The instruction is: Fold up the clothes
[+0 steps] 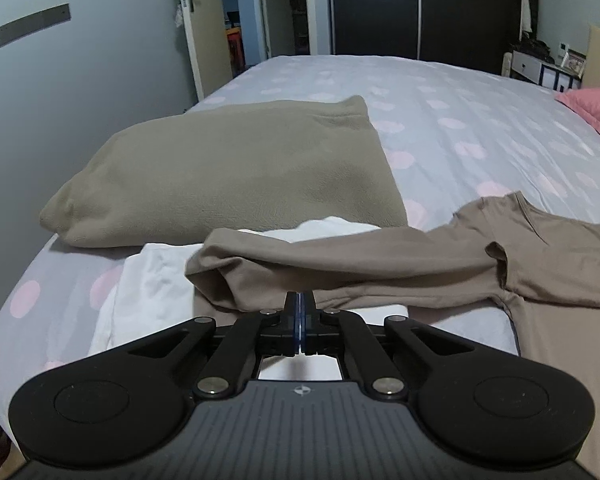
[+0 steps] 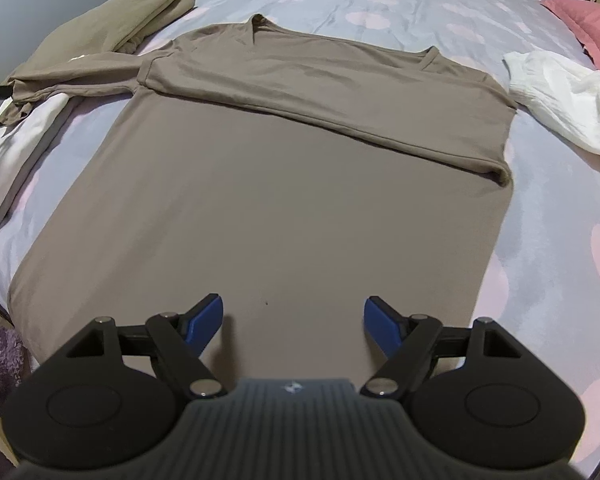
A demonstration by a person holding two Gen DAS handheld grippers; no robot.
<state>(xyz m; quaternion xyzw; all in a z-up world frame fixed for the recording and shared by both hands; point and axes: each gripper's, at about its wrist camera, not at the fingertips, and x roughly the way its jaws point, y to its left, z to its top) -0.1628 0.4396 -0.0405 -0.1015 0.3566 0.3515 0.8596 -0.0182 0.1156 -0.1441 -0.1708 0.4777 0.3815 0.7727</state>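
Shirt (image 2: pixel 260 184) lies flat on the bed (image 2: pixel 560 240), one sleeve folded across its chest. Left gripper (image 1: pixel 300 300) pinches the other sleeve (image 1: pixel 340 264), jaws closed on the cloth. Right gripper (image 2: pixel 294 316) hovers over the hem, jaws wide. Folded sweater (image 1: pixel 228 168) and white garment (image 2: pixel 572 100) lie beside the shirt.

white garment (image 1: pixel 156 280) partly hidden under taupe sleeve (image 1: pixel 320 256), shirt body (image 1: pixel 560 320) cut by right edge, pink pillow (image 2: pixel 580 20) cropped, nightstand items (image 1: pixel 568 58) too small to tell
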